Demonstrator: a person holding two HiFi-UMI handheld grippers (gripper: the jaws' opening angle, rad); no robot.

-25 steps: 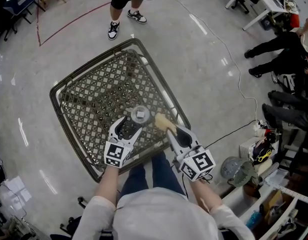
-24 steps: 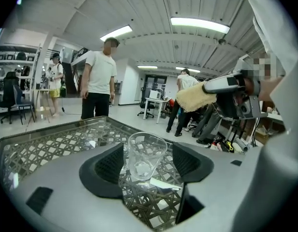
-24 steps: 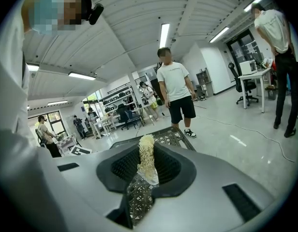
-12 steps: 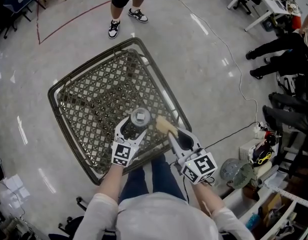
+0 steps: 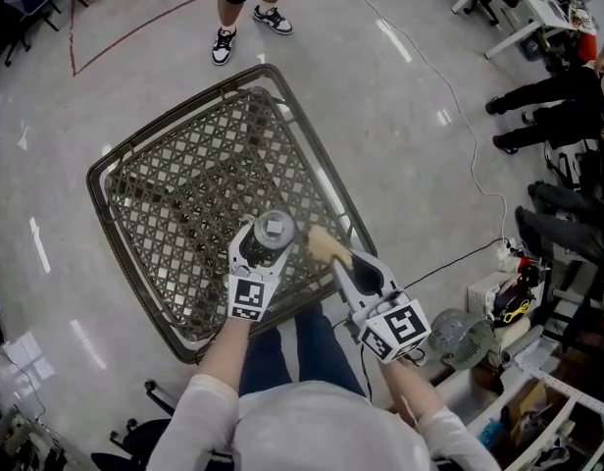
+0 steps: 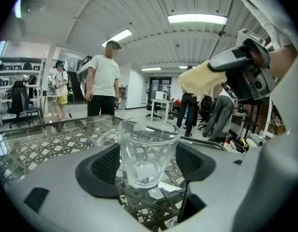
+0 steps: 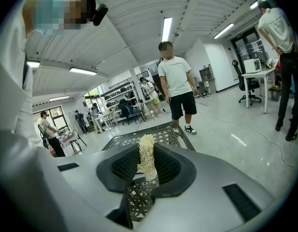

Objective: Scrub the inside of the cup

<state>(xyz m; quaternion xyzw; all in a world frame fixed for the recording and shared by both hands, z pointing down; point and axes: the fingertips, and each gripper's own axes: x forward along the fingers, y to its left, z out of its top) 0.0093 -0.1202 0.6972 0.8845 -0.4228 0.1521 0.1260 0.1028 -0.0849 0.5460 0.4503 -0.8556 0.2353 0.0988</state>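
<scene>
A clear glass cup [image 5: 275, 229] with a handle stands upright on the woven metal table [image 5: 135, 180], near its front right corner. My left gripper [image 5: 265, 246] surrounds it. Its jaws have just been opening, and the cup [image 6: 146, 151] now stands between the dark pads [image 6: 103, 166] with a small gap on each side. My right gripper [image 5: 333, 255] is shut on a yellow scrubbing sponge [image 5: 324, 244], held just right of the cup and above the table. The sponge [image 7: 147, 156] sticks up between the right pads. From the left gripper view the sponge [image 6: 202, 79] hangs above and to the right of the cup.
A person in black shorts and sneakers [image 5: 245, 8] stands beyond the table's far edge. A cable [image 5: 449, 96] runs over the floor to the right. Desks, seated people and a fan [image 5: 449, 332] crowd the right side. My own legs [image 5: 282, 346] are against the table's near edge.
The left gripper has come down a little with the cup between its jaws, and the jaws stand wider now. The right gripper with the sponge has stayed where it was.
</scene>
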